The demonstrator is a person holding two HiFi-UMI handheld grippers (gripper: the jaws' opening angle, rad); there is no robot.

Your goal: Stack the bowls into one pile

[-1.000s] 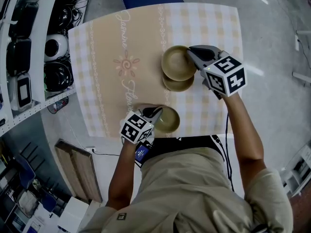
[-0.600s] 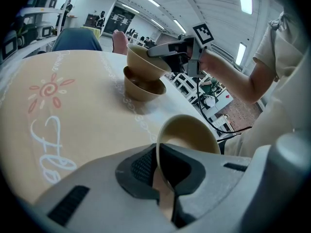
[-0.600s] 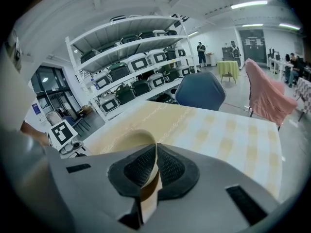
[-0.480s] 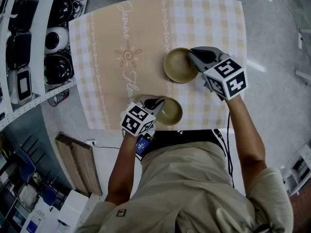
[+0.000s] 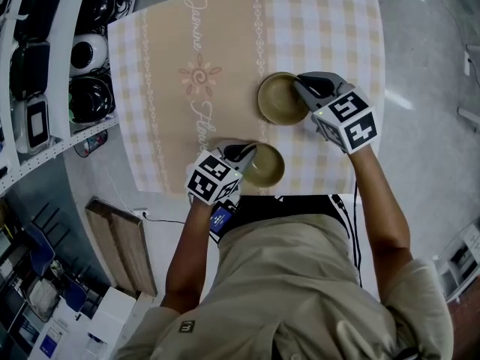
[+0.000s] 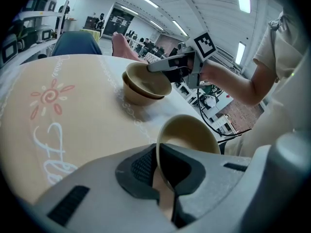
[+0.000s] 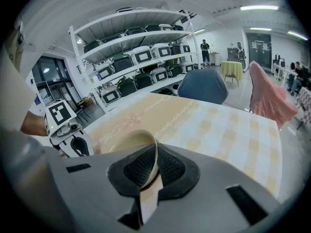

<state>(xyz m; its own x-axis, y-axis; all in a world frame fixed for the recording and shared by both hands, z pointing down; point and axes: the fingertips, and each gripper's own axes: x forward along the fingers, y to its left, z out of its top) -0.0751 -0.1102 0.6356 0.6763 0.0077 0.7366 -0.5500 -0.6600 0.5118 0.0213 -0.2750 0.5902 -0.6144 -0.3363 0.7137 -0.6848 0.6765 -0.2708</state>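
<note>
Tan top bowl (image 5: 279,100) is clamped by your right gripper (image 5: 303,96), spare bowl (image 5: 266,167) by your left gripper (image 5: 247,154). Seat the top bowl level in the base bowl (image 6: 132,96) below the right jaws.

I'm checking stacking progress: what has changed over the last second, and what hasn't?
The right gripper, shut on the rim of one tan round bowl, brought it toward the person and down into the second tan bowl on the checked tablecloth. It now sits nested, not released. The left gripper stayed put, shut on the third tan bowl near the cloth's edge.
</note>
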